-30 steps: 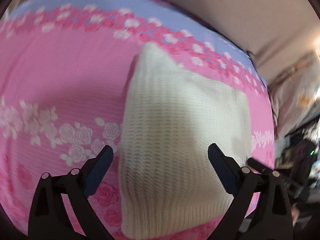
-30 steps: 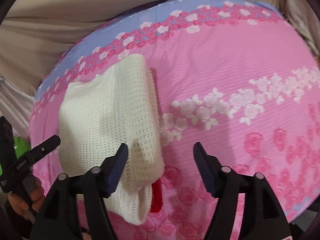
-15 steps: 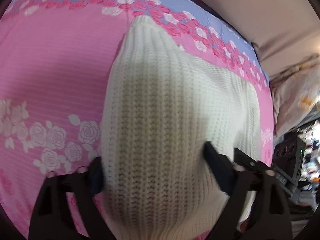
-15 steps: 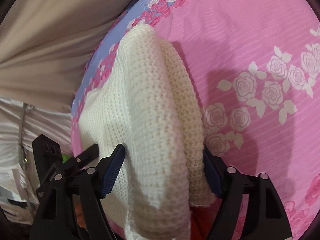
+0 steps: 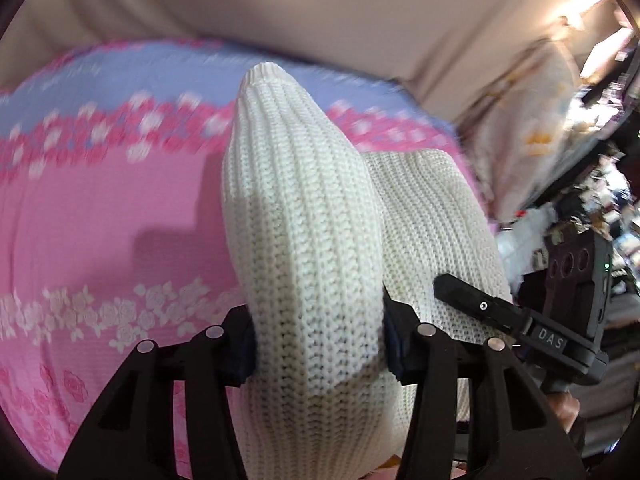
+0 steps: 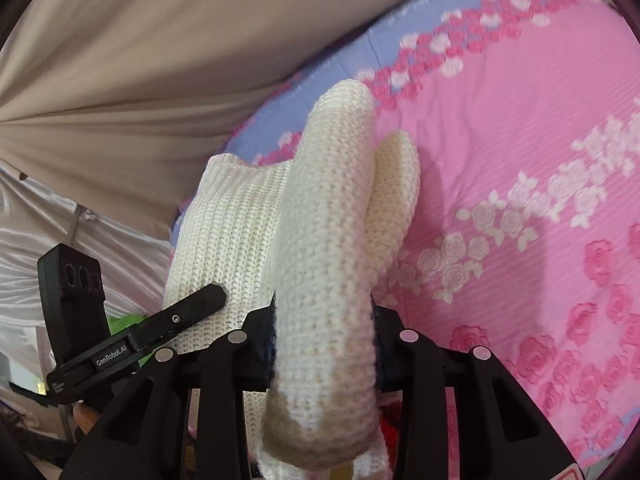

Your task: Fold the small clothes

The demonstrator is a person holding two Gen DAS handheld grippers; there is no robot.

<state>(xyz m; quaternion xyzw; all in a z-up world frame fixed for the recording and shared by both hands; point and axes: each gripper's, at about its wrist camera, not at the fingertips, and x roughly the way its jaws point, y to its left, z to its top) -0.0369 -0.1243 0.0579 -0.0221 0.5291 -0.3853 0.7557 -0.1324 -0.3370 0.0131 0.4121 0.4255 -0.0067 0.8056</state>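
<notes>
A cream knitted sweater (image 5: 304, 216) is folded and lifted off a pink rose-print bedsheet (image 5: 100, 208). My left gripper (image 5: 318, 344) is shut on one near edge of it, the knit bulging up between the jaws. My right gripper (image 6: 324, 344) is shut on the other near edge of the same sweater (image 6: 328, 220). Each gripper shows in the other's view: the right one at the lower right of the left wrist view (image 5: 520, 320), the left one at the lower left of the right wrist view (image 6: 132, 340). The sweater's far end still rests on the sheet.
The sheet has a blue border (image 6: 360, 52) at its far edge, against a beige curtain (image 6: 160, 60). A pale pillow (image 5: 532, 140) and dark clutter (image 5: 592, 200) lie off the bed's right side. Something red (image 6: 390, 420) peeks out under the sweater.
Both grippers were open a second ago, moved in over the sweater's near edges, then shut on them. The sweater's near end has risen off the sheet.
</notes>
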